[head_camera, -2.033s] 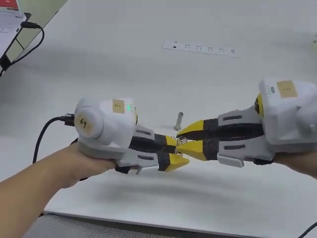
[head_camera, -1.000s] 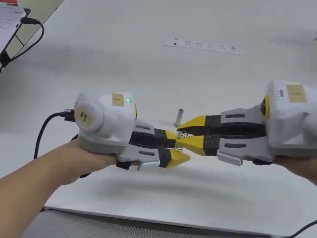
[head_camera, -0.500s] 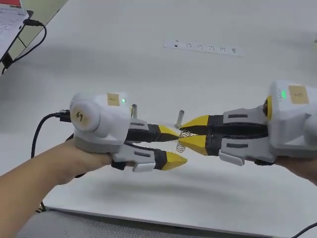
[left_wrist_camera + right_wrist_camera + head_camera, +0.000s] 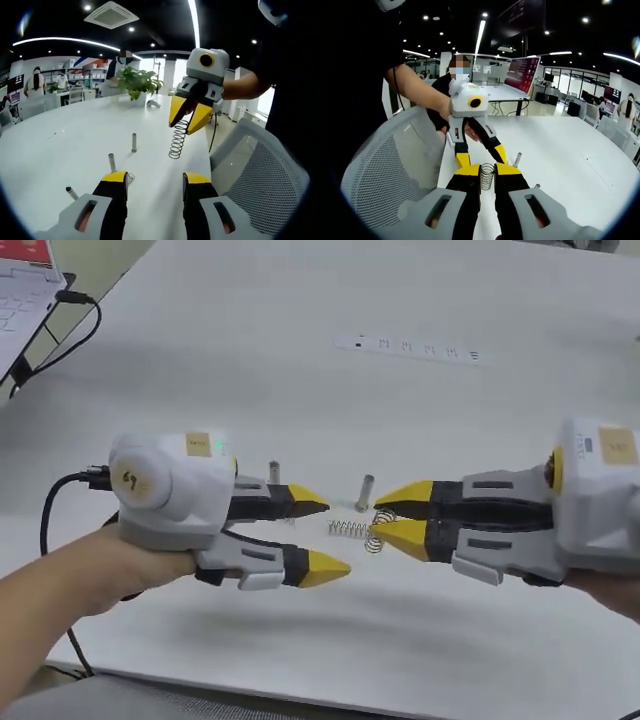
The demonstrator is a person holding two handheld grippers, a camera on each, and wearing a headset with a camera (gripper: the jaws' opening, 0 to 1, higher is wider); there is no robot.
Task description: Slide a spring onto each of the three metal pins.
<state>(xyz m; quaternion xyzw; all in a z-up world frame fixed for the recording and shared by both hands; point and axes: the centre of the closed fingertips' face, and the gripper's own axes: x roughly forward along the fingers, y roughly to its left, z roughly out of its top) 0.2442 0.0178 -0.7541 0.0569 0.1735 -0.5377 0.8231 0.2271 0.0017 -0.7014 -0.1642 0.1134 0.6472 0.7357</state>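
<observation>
Since half a second ago, draws the left white-and-grey hand-held gripper with yellow-tipped black jaws (image 4: pixel 335 533) back and away from its twin and lets it fall open. Holds it released now, jaws wide apart with nothing between them, to the left of the short upright grey metal pin (image 4: pixel 366 487).

Has the matching right gripper (image 4: pixel 377 518) clenched on one end of a thin coiled steel spring (image 4: pixel 350 529), just on the near side of that pin. Leaves the rest of the coil sticking out free toward the left gripper, above the white tabletop (image 4: pixel 300 360) and threaded onto nothing.

Confirms the grasp in the right gripper view, with the spring (image 4: pixel 487 176) pinched between the right gripper's (image 4: pixel 487 170) jaws and the same pin (image 4: pixel 517 160) just beyond. Confirms it again in the left gripper view, with the coil (image 4: pixel 176 142) dangling from the right gripper (image 4: pixel 182 125).

Shows a second, similar grey pin (image 4: pixel 273 472) well to the left of the first, behind the left gripper.

Looks like a hand-over just completed, with the spring in the right gripper alone and no threading begun. Calls next for swinging the free end over the top of the nearest pin, lining the coil's bore up with the pin's axis, lowering it, then letting go. Probably needs a steady wrist, since the loose coil sags and could catch on the pin's tip.
</observation>
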